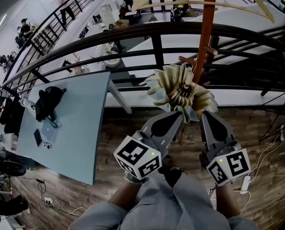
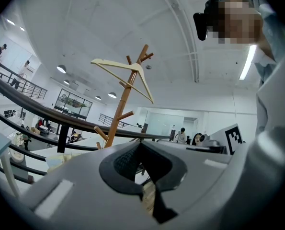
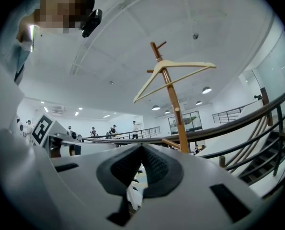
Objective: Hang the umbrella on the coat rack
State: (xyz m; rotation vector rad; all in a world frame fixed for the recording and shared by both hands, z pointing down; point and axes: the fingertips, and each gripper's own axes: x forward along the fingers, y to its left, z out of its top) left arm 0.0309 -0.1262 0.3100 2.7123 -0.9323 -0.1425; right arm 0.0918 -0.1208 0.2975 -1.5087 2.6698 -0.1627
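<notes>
The folded cream umbrella (image 1: 180, 87) is held up against the wooden pole of the rack (image 1: 207, 28), in front of a black railing (image 1: 132, 32). The left hand-held gripper (image 1: 179, 115) and right hand-held gripper (image 1: 205, 114) meet at its lower end, each with jaws closed and a strip of pale fabric pinched between them. A hanger (image 3: 173, 73) rides near the rack's top. To the left, a blue-grey surface (image 1: 80, 123) carries a black bag (image 1: 49, 102). The floor (image 1: 128, 133) is dark wood, and an open office lies beyond.
</notes>
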